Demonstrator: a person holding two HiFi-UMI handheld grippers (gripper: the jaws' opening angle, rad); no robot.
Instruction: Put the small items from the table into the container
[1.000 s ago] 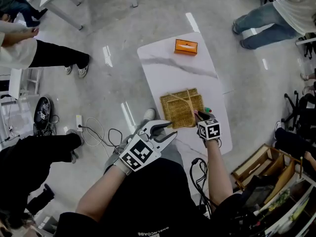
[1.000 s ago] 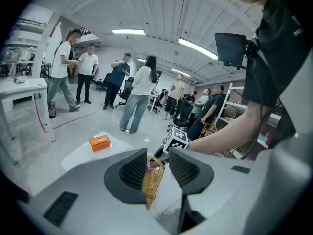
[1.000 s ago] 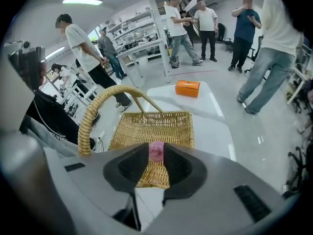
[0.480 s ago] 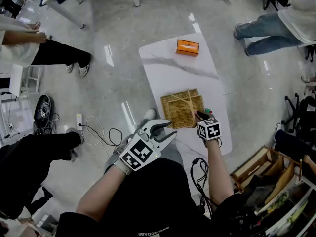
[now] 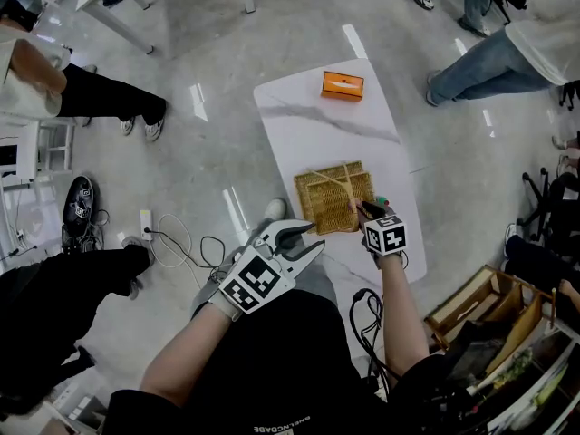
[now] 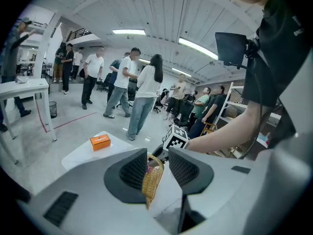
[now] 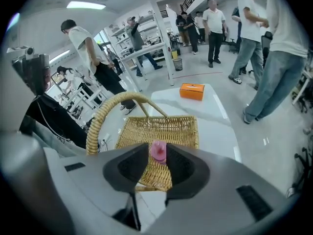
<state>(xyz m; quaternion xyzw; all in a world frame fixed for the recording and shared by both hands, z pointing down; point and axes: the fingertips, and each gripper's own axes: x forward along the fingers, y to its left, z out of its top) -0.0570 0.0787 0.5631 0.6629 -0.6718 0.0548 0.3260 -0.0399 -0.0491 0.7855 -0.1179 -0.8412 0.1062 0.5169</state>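
The right tongs [image 5: 361, 208] are clamped on a small pink item [image 7: 158, 151], their pads pressing it from both sides. They hold it above the wicker basket [image 5: 333, 198], over the basket's near rim, pointing steeply down. Whether the pink item touches the weave cannot be told. The basket stands on the white marbled tabletop [image 5: 308, 125], toward the near end and closer to the right edge than the left. Its arched handle [image 7: 98, 121] rises on the left in the right gripper view.

The left tongs [image 5: 306, 240] stand apart and grip nothing. They hang off the tabletop, just beyond its near left corner and above the person's lap. Through their gap only the basket's edge shows, farther off.

An orange box [image 5: 342, 86] lies at the far end of the tabletop, well apart from the basket. Several people stand on the glossy floor [image 5: 181, 152] around the tabletop, and a cable [image 5: 181, 243] lies on the floor to the left.
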